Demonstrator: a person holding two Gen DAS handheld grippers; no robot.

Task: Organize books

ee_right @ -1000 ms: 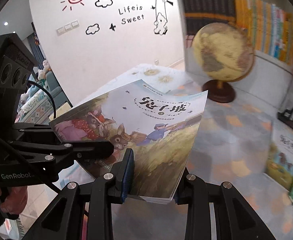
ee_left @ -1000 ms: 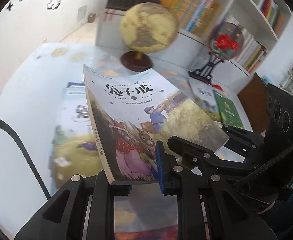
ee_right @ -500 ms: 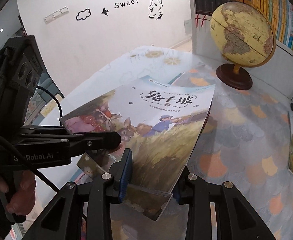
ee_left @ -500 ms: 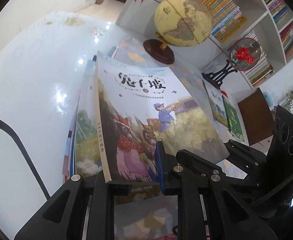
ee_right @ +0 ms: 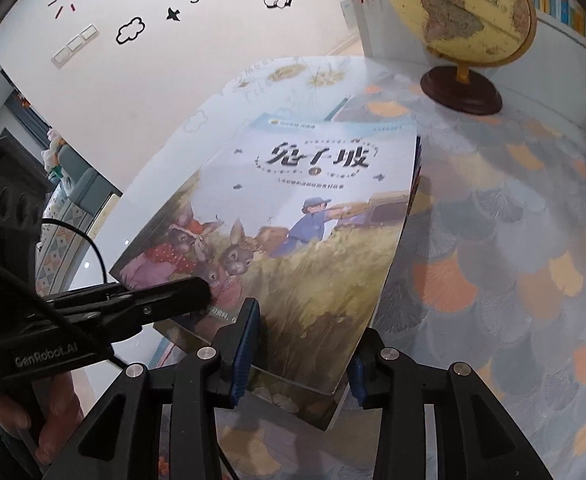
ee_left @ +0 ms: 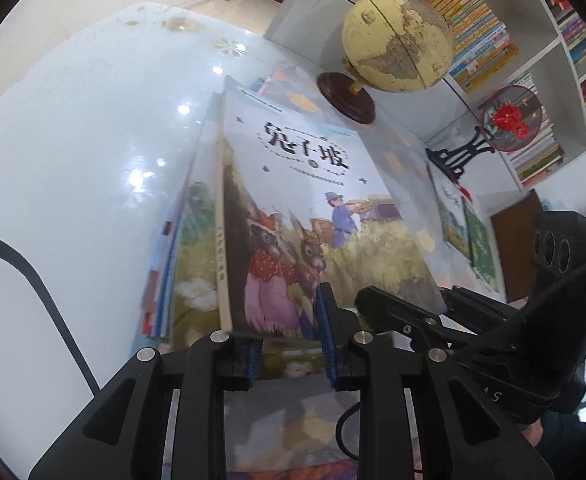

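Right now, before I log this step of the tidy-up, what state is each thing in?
rabbit book: closed, cover up, resting on the stack.
stack: lying flat, edges uneven.
globe: upright on its base.
fan ornament: upright in its stand.
left gripper: jaws have just been opening, the book's edge between them.
right gripper: jaws have just been opening, the book's edge between them.
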